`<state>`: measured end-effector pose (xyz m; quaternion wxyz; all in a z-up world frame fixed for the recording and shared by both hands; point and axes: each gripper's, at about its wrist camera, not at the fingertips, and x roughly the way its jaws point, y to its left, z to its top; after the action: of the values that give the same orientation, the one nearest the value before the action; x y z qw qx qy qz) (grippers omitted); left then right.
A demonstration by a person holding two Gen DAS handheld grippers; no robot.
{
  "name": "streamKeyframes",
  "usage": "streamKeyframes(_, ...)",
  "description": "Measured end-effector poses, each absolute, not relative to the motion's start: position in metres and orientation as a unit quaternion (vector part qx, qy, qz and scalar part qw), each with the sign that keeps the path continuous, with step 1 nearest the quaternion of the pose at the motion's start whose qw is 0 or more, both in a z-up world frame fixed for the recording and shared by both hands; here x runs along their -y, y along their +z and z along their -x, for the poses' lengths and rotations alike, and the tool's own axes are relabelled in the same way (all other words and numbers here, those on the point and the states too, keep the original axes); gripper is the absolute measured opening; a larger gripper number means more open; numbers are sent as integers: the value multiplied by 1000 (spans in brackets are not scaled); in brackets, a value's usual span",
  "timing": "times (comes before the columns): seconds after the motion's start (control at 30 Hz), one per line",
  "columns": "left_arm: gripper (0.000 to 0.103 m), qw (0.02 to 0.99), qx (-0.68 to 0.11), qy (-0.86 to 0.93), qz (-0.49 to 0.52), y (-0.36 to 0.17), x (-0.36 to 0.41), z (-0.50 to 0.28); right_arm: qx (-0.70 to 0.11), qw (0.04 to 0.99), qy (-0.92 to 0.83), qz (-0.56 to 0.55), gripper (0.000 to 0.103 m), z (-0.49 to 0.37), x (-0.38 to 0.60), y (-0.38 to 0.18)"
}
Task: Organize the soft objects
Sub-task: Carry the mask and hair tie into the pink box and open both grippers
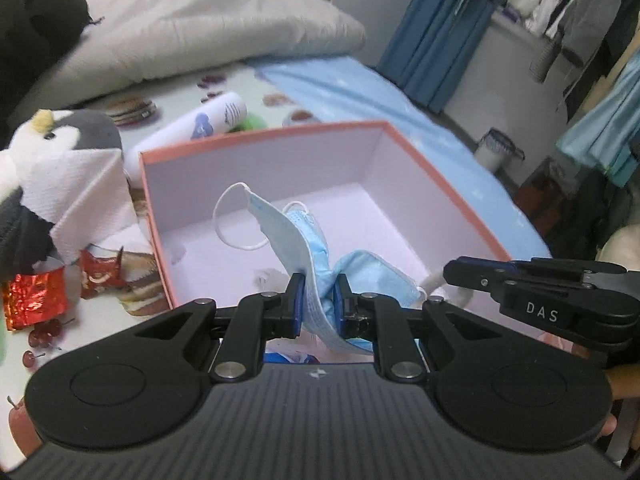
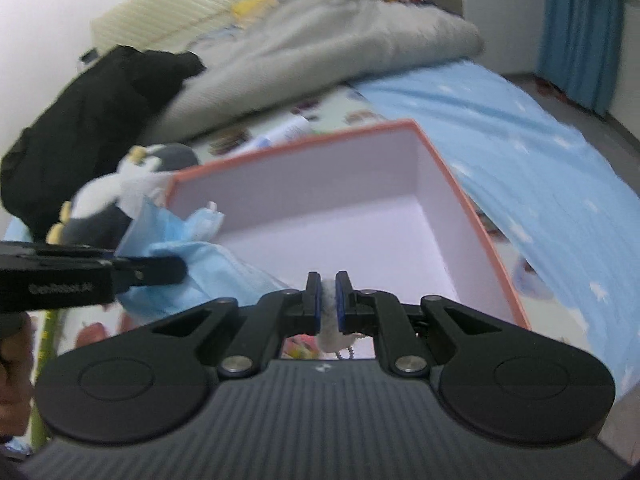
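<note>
An open salmon-pink box (image 1: 264,135) with a white inside stands on the bed. My left gripper (image 1: 319,285) is shut on a crumpled blue face mask (image 1: 280,224) over the box's near edge, with a white ear loop hanging above the box floor. My right gripper (image 2: 328,282) is shut on a small white fluffy thing (image 2: 330,332) with a bead chain, at the near rim of the box (image 2: 296,142). Each view shows the other tool: the right gripper (image 1: 449,272) with the fluffy thing (image 1: 434,282), and the left gripper (image 2: 181,269) with the mask (image 2: 212,256).
Left of the box sit a penguin plush (image 1: 72,132), a white paper towel (image 1: 80,196), red foil wrappers (image 1: 34,300) and a white bottle (image 1: 204,120). A grey duvet (image 1: 208,28) and a black garment (image 2: 92,120) lie behind. The blue sheet (image 2: 540,168) slopes off at right.
</note>
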<state>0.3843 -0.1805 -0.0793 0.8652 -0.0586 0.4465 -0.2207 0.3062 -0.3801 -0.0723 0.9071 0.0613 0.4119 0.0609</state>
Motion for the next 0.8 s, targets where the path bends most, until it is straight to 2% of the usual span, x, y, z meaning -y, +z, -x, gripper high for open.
streamKeyframes(0.13, 20, 860, -456, -224, 45, -87, 188, -386, -424, 901, 53, -75, 13, -304, 389, -86)
streamKeyframes(0.2, 34, 857, -465, -216, 44, -90, 187, -386, -431, 898, 51, -78, 15, -302, 393, -89)
streamKeyframes(0.23, 49, 857, -466, -213, 45, -90, 186, -387, -434, 896, 48, -76, 20, -304, 393, -90)
streamKeyframes(0.27, 55, 859, -463, -215, 48, -89, 185, -386, -435, 896, 46, -74, 28, -304, 392, -90)
streamKeyframes(0.3, 55, 861, -458, -218, 50, -87, 183, -385, -433, 897, 45, -75, 44, -303, 392, -89)
streamKeyframes(0.33, 55, 863, -453, -220, 49, -85, 183, -383, -428, 899, 48, -77, 52, -302, 392, -87)
streamKeyframes(0.8, 55, 911, -351, -216, 32, -26, 155, -326, -315, 945, 62, -55, 53, -245, 371, -35)
